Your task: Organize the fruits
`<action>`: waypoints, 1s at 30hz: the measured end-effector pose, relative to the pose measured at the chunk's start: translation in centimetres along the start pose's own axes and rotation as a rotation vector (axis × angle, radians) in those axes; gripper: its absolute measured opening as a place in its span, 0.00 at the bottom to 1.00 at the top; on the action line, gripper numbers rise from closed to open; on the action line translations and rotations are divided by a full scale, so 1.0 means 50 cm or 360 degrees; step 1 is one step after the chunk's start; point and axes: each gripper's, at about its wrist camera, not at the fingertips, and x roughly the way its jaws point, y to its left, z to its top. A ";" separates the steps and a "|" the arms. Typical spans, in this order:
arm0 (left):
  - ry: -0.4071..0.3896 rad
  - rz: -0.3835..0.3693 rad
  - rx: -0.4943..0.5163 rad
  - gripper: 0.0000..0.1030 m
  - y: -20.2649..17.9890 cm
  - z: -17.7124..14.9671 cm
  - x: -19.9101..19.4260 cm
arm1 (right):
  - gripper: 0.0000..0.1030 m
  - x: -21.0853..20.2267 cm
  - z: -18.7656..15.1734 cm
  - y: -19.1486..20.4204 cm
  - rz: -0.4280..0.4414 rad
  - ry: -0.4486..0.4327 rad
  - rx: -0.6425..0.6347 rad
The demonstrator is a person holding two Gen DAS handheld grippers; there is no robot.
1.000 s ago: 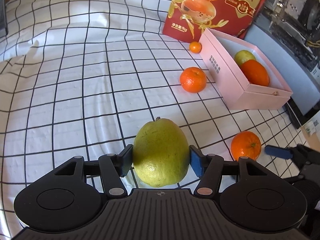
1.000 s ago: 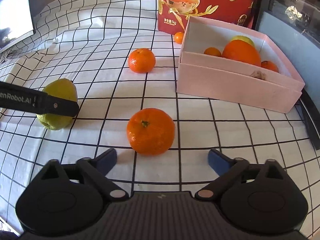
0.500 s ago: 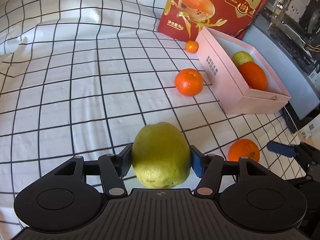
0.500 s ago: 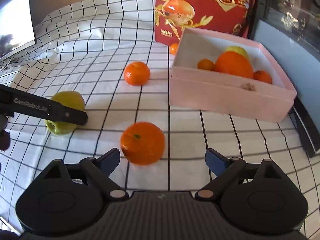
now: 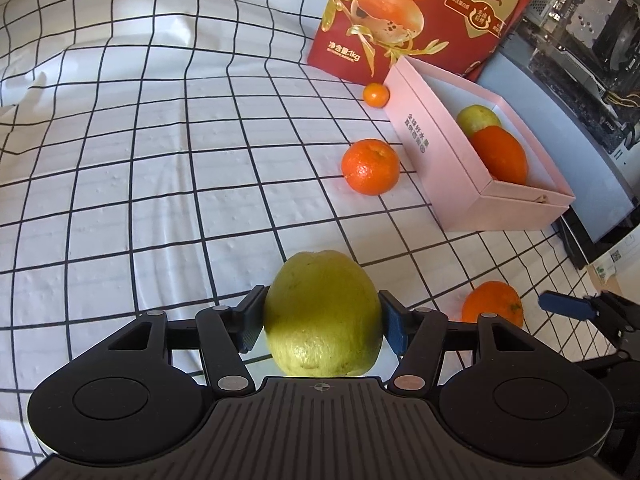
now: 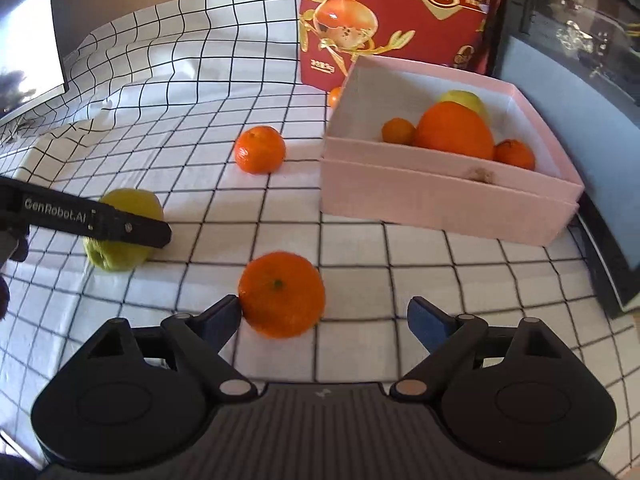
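My left gripper [image 5: 324, 320] is shut on a large yellow-green fruit [image 5: 322, 316], both blue pads pressed to its sides; the right wrist view shows the same fruit [image 6: 120, 256] low over the checked cloth behind a left finger [image 6: 120, 226]. An orange [image 6: 282, 294] lies on the cloth between the fingers of my right gripper [image 6: 324, 314]. Its jaws are closing: the left pad is at the peel, the right pad stands well apart. The pink box [image 6: 440, 200] holds a big orange [image 6: 454, 132], a green fruit and two small mandarins.
A loose mandarin [image 6: 260, 149] sits left of the box, and a tiny one [image 5: 376, 94] lies by the red bag [image 5: 420, 12] behind it. A dark cabinet with a glass front [image 6: 580, 80] borders the right side. A monitor [image 6: 28, 52] stands at far left.
The right gripper has closed in on the orange, which now sits between its fingertips, and its jaws have narrowed slightly. The left gripper keeps its grip on the green fruit.
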 end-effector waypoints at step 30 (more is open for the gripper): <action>0.0049 -0.0022 0.0110 0.62 -0.043 -0.058 -0.026 | 0.46 0.017 0.012 0.031 0.0075 0.0014 -0.0004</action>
